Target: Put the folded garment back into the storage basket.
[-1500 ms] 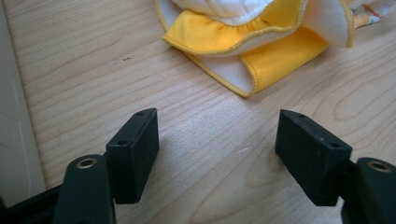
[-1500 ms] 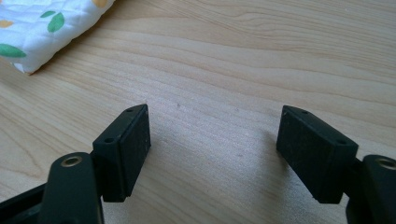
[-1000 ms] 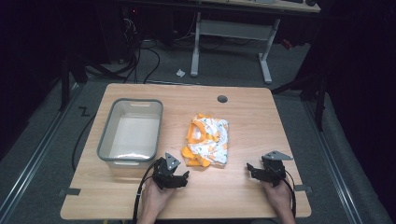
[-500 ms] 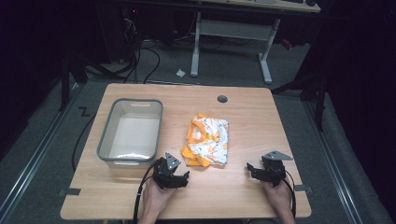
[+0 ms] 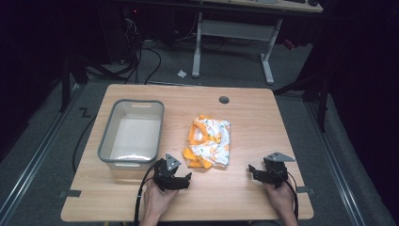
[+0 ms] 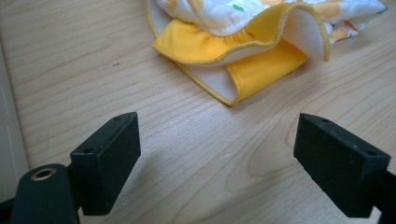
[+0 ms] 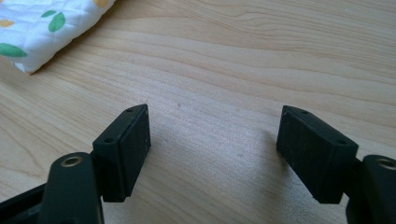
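Observation:
A crumpled cloth point(image 5: 211, 141), white with a yellow and green print and yellow edging, lies in the middle of the wooden table point(image 5: 263, 122). My left gripper point(image 5: 182, 180) rests on the table just in front of its near left corner, open, with its jaws having just been opening and nothing between them. In the left gripper view the cloth point(image 6: 243, 42) lies a little beyond the open left gripper point(image 6: 217, 135). My right gripper point(image 5: 254, 172) sits to the cloth's right, open over bare wood. The right gripper point(image 7: 212, 133) has the cloth's corner point(image 7: 42, 28) at upper left.
A grey plastic bin point(image 5: 106, 141) stands on the left half of the table, close beside my left hand; its wall point(image 6: 7, 116) edges the left gripper view. A round cable hole point(image 5: 224, 100) sits near the far edge. Desk legs and cables lie on the floor behind.

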